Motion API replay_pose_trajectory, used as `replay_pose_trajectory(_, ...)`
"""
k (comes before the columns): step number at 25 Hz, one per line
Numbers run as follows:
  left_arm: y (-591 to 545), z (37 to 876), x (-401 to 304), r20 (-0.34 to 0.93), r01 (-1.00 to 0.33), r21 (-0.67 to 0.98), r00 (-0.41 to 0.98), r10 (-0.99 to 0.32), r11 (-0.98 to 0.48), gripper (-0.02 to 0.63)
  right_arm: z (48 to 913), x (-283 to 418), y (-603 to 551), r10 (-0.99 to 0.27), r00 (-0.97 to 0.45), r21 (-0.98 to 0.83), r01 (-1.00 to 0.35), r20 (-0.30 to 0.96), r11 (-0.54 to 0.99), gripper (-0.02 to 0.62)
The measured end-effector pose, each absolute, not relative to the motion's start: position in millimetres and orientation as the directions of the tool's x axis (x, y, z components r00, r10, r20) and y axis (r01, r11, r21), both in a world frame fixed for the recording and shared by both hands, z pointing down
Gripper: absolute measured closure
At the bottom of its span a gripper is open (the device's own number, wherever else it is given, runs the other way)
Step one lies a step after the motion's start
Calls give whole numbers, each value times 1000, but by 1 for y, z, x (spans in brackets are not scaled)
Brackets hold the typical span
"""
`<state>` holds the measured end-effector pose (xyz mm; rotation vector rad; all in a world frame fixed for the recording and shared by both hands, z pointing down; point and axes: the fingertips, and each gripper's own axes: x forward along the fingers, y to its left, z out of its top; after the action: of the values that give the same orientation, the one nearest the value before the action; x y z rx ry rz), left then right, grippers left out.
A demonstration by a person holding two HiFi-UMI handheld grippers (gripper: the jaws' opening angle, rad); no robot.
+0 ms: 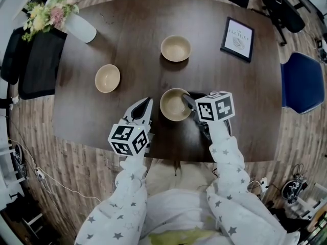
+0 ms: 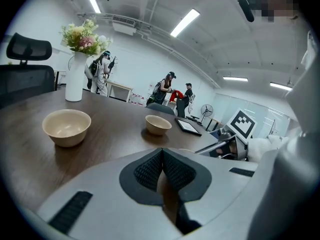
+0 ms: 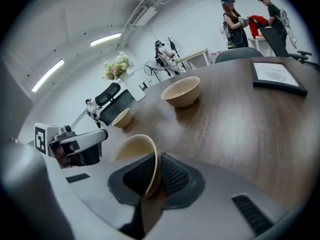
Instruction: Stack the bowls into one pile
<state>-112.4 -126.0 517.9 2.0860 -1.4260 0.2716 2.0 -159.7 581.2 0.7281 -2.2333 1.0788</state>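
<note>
Nearest beige round bowl [image 1: 175, 104] sits on dark wooden table [image 1: 245, 106], near its 6 o'clock edge. Right gripper [image 3: 156, 176] is at bowl's 3 o'clock, tongs pinching the rim w/ one pad inside, one outside. Left gripper [image 2: 162, 169] is just beside bowl at 9 o'clock, tongs pressed together, nothing btw. them.

Second beige bowl [image 1: 176, 48] is at 12 o'clock, well apart. Third beige bowl [image 1: 107, 78] is at 10 o'clock. Black-framed picture [image 1: 237, 39] lies at 2 o'clock. White vase w/ flowers [image 1: 82, 28] is at far 10 o'clock corner.
</note>
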Motion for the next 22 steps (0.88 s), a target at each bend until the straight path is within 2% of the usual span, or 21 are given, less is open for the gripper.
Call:
replay_pose_trajectory(7,-131,512,-110,465,-889,363,433,-772,-280,581,568,2,-164,-257,-730,-548,-657,633,517,558)
replay_pose_trajectory(22,-159,491,-112,414,-874,366,461,-785,-320,581,526,14,-209,-447,-716,-565,-698,536,440,560)
